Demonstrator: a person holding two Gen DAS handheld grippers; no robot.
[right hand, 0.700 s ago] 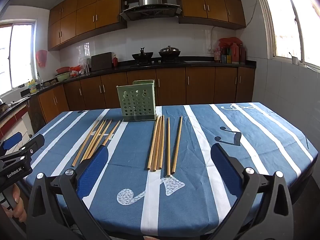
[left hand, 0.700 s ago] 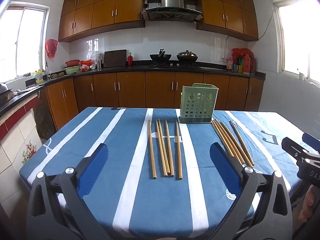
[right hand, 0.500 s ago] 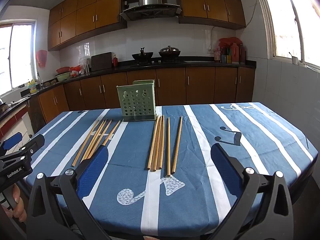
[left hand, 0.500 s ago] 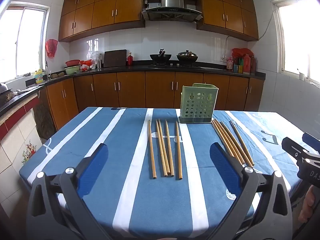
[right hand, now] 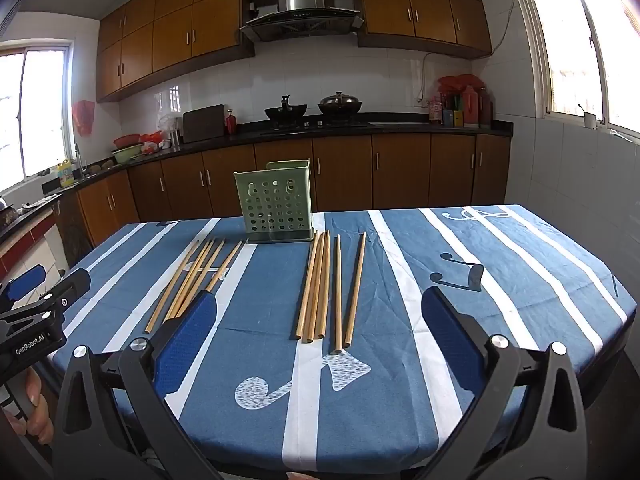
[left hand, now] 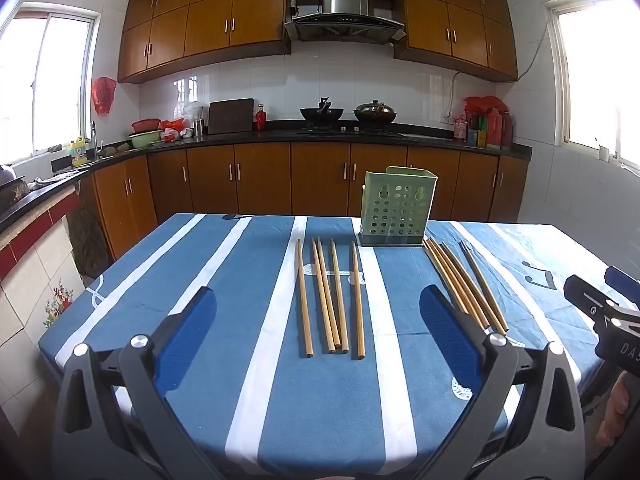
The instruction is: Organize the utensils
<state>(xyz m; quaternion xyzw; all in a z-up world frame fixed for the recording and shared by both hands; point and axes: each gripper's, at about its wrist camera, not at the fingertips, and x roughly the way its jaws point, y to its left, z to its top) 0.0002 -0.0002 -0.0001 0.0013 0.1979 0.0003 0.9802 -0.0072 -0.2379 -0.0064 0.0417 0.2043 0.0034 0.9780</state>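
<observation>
Your left gripper (left hand: 318, 322) hangs over the near edge of the table (left hand: 224, 280), its jaws spread wide with nothing between them — the blue pads (left hand: 188, 332) frame a set of five wooden chopsticks (left hand: 330, 296) lying side by side on the blue-and-white striped cloth, pointing away from you. These are the left group of chopsticks; they lie clear of the pads, on the cloth ahead of them.

Your right gripper (right hand: 320, 322) is likewise fully spread and holds nothing. Between its pads (right hand: 448, 332), in the right wrist view, lies the right group of chopsticks (right hand: 320, 284): three close together, two set slightly apart to their right. The same group shows in the left wrist view, partly hidden behind the left gripper's right finger.

The green perforated utensil holder (left hand: 396, 208) stands upright on the far part of the table, between the far ends of the two groups and near both. Whether anything is inside it cannot be told.

Each gripper shows at the edge of the other's view — the right one at the right edge of the left wrist view, with fingers of a hand (left hand: 614, 412) on its handle; the left one at the left edge of the right wrist view, likewise held by a hand (right hand: 34, 412).

Behind the table runs a kitchen counter (right hand: 320, 130) with two woks on the stove (right hand: 312, 110).
</observation>
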